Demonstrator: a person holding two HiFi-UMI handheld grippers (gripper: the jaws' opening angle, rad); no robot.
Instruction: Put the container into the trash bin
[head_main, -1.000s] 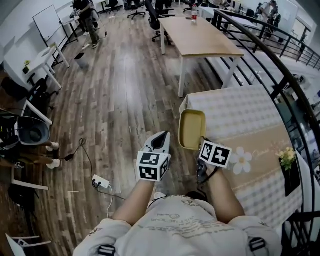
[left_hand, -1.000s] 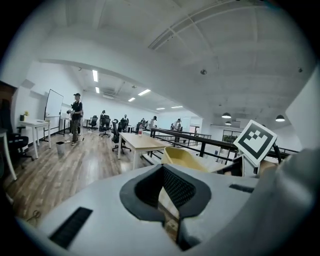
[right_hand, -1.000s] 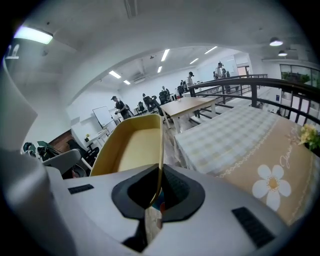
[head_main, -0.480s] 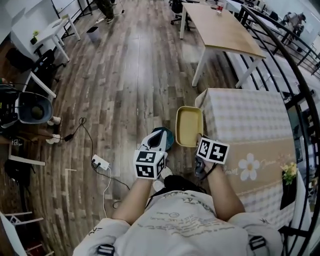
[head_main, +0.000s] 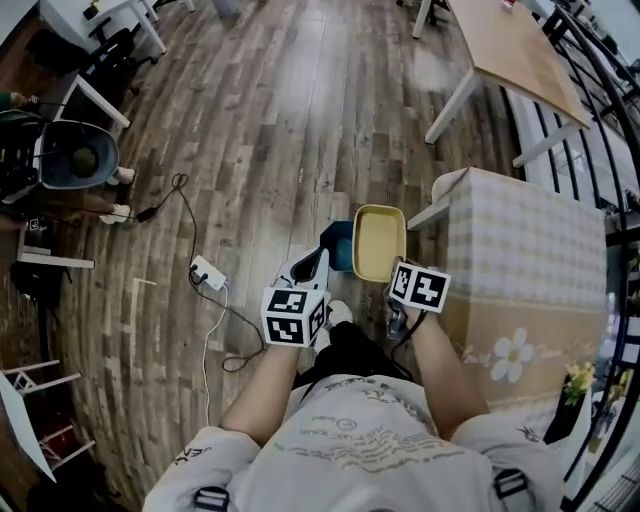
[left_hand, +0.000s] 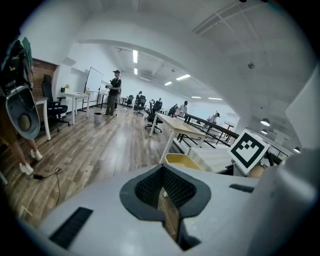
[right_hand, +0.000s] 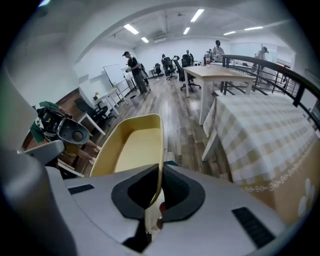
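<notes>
Right tongs (right_hand: 159, 189) clamp the rim of a yellow container (right_hand: 132, 147), likely light, stiff; left tongs (left_hand: 163, 192) closed, empty

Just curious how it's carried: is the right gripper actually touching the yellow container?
Touching. In the right gripper view, the right gripper has its jaws pinched shut on the near rim of the yellow container.

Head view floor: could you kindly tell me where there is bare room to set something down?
The widest free patch is the wood floor between the white desks at left and the wooden table at right. The checked tabletop looks bare too. It is crowded near the trash bin, the container and the power strip.
</notes>
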